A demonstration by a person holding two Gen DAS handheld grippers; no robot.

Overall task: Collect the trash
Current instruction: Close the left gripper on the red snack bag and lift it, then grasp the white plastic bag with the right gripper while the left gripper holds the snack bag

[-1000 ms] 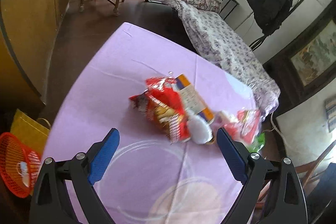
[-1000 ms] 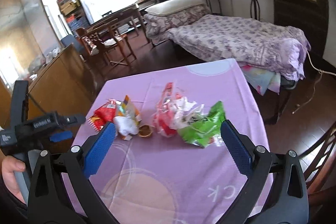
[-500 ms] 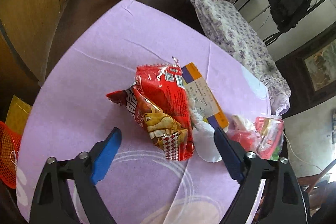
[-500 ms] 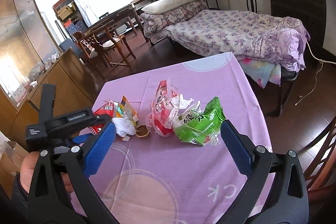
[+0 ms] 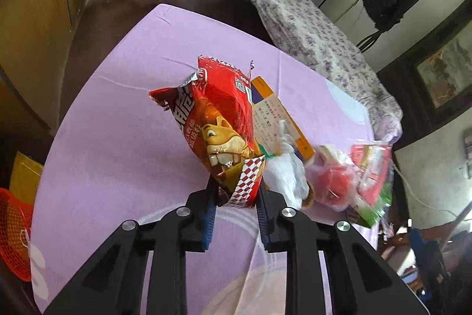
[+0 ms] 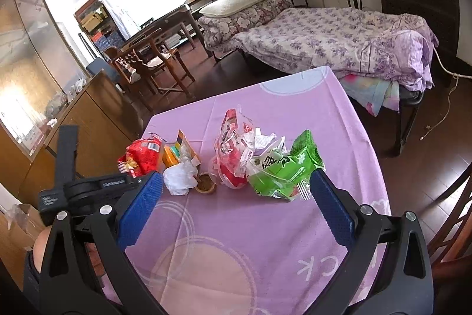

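We see our left gripper (image 5: 236, 197) closing its jaws on the near, checkered end of a red snack bag (image 5: 218, 126), whose lower edge sits pinched between the two blue pads while the rest of the bag stands up over the purple tablecloth (image 5: 118, 138). Just beside the bag on its right lie an orange box (image 5: 280, 114) and a crumpled white tissue (image 5: 286, 173), the tissue touching the bag's lower corner. Further right sits a clear wrapper with red print (image 5: 365, 167). A red mesh basket (image 5: 14, 229) shows below the table's left edge. From the right wrist view, our right gripper (image 6: 236, 197) hangs above the cloth with its jaws spread wide and nothing between the pads. Ahead of it lie a green bag (image 6: 286, 167), touching the clear wrapper (image 6: 236, 143), then a small brown cup (image 6: 205, 182), the tissue (image 6: 180, 176), the box (image 6: 171, 155) and the red bag (image 6: 141, 155) at the left end of the row. The left gripper (image 6: 88, 188) is seen there from the side, down at the red bag, though the contact itself is hidden.
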